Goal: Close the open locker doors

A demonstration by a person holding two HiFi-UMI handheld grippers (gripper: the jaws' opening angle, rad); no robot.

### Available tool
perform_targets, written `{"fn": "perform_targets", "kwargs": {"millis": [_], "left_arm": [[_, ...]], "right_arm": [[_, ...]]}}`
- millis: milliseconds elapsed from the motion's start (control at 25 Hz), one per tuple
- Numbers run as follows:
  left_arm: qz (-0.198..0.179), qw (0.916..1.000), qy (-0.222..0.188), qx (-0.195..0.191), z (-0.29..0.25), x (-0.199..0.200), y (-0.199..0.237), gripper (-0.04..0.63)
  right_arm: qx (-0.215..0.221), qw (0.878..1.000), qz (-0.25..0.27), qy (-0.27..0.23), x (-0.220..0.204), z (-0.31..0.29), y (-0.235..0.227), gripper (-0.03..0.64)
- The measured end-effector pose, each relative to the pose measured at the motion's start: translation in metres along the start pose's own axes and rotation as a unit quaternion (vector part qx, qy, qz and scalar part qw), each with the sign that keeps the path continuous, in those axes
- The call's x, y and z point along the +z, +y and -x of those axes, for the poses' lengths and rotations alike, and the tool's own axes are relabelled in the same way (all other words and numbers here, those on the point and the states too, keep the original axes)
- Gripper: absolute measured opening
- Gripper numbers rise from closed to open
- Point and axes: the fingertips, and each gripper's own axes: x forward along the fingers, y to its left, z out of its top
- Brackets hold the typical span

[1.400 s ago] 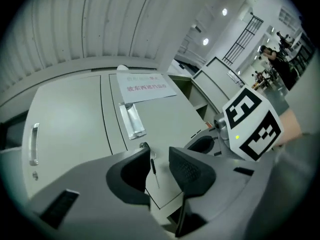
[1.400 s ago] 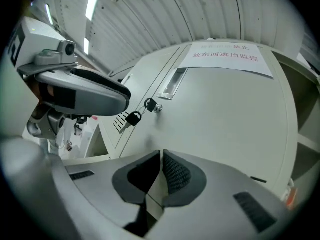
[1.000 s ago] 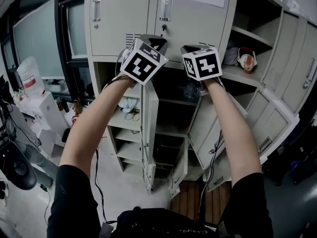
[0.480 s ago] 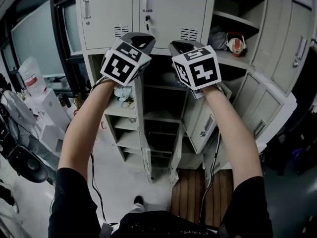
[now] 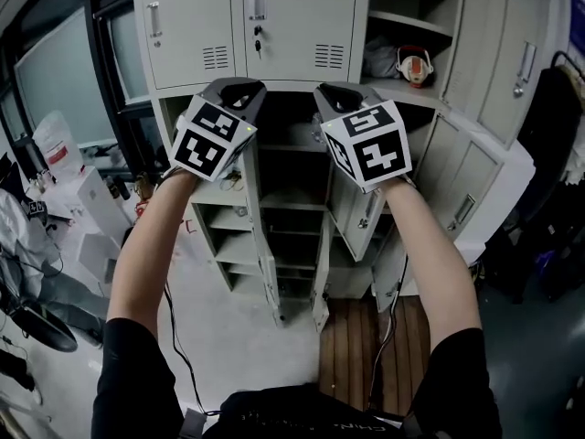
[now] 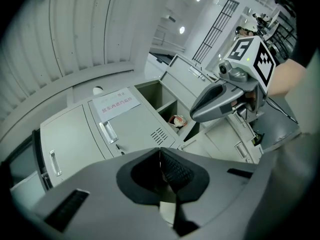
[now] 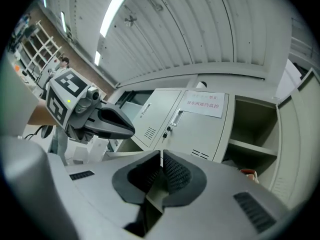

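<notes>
A bank of grey lockers (image 5: 187, 26) stands in front of me. Its two upper doors are closed, one with a paper notice (image 7: 204, 104). Below them several doors hang open: a narrow one edge-on (image 5: 270, 254), one at the middle (image 5: 352, 218) and wider ones on the right (image 5: 480, 186). My left gripper (image 5: 239, 86) and right gripper (image 5: 336, 91) are held up side by side before the open middle compartments, touching nothing. In the left gripper view the jaws (image 6: 160, 156) are shut and empty. The right gripper's jaws (image 7: 161, 159) are also shut and empty.
A red and white helmet-like object (image 5: 416, 65) lies on an open shelf at the upper right. A wooden slat mat (image 5: 366, 337) lies on the floor by the lockers. White boxes and cables (image 5: 82, 208) crowd the left; dark clothing (image 5: 548, 108) hangs at the right.
The lockers have shifted left in the head view, and more of the open right-hand doors shows. Both grippers stay raised and shut, the left one now a little farther left.
</notes>
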Motion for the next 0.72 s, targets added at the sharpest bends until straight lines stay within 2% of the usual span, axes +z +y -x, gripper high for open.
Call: {"fn": "perform_targets", "kwargs": {"millis": [200,480,720], "left_arm": [[0.000,0.9999,-0.015,-0.007,0.038,-0.003,0.002,0.020],[0.014,0.9990,-0.024,-0.034,0.119,-0.027,0.009,0.020],[0.019,0.9975,-0.031,-0.060,0.183,-0.045,-0.010,0.020]], "right_arm": [[-0.028,1.000,-0.011,0.010,0.014,0.017,0.023,0.041],[-0.051,0.998,-0.040,0.021,0.044,0.032,0.101,0.041],[-0.092,0.994,-0.047,0.019,0.066,0.072,0.158,0.041]]}}
